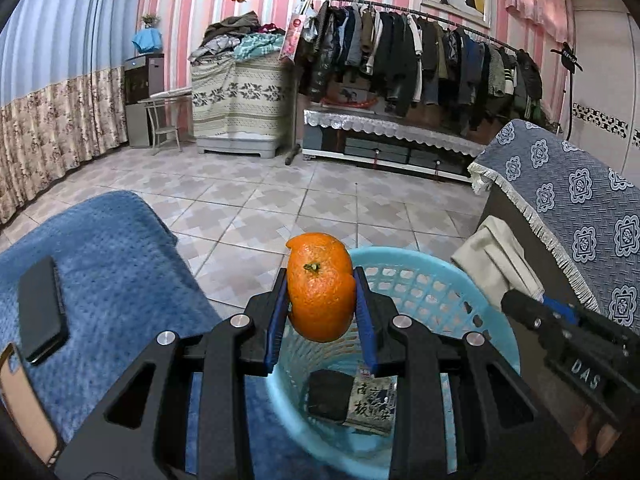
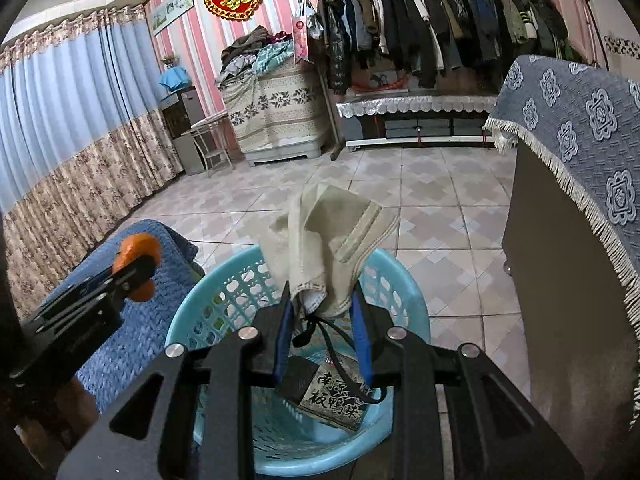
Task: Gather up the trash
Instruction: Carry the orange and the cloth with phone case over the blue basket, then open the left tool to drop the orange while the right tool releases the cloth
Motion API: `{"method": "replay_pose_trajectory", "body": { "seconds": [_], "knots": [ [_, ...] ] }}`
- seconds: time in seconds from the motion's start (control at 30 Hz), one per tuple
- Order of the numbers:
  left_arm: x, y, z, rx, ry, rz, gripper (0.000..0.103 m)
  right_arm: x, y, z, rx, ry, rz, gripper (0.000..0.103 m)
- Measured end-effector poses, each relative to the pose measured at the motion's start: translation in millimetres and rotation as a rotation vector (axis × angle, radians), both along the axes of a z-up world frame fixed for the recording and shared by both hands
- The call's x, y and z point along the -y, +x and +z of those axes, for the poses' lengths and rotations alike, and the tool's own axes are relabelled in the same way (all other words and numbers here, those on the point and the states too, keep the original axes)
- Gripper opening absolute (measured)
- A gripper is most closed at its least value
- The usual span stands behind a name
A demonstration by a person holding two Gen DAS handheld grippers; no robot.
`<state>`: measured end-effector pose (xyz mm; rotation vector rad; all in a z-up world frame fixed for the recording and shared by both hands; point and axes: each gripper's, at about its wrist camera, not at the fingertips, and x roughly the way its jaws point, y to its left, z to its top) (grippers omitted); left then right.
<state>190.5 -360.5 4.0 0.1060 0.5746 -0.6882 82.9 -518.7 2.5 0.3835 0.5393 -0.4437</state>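
Observation:
My left gripper (image 1: 321,300) is shut on an orange peel (image 1: 320,286) and holds it above the near rim of a light blue plastic basket (image 1: 440,280). The peel also shows in the right wrist view (image 2: 136,254). My right gripper (image 2: 322,312) is shut on a beige cloth (image 2: 328,240) with a black cord hanging from it, held over the same basket (image 2: 404,280). The cloth shows in the left wrist view (image 1: 496,256) at the basket's right side. A dark printed packet (image 2: 336,400) lies on the basket's bottom.
A blue blanket (image 1: 100,260) covers a seat on the left, with a black phone (image 1: 42,312) on it. A cabinet under a blue patterned cloth (image 2: 580,152) stands on the right. Tiled floor (image 1: 280,200) stretches to a clothes rack (image 1: 420,52) at the back.

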Motion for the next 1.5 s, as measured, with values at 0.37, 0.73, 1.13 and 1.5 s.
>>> {"method": "replay_pose_trajectory", "body": {
  "seconds": [0.37, 0.73, 1.13, 1.5],
  "knots": [
    [21, 1, -6, 0.016, 0.056, -0.018, 0.043, 4, 6, -3, -0.008, 0.021, 0.012, 0.027],
    [-10, 9, 8, 0.047, 0.053, 0.082, 0.071, -4, 19, -9, -0.033, 0.009, 0.057, 0.027],
    [-59, 16, 26, 0.061, 0.019, 0.187, 0.077, -21, 42, -20, -0.054, -0.012, 0.090, 0.045],
    [-89, 3, 34, 0.073, 0.011, 0.243, 0.085, -20, 33, -15, -0.046, -0.019, 0.020, 0.086]
  ]
}}
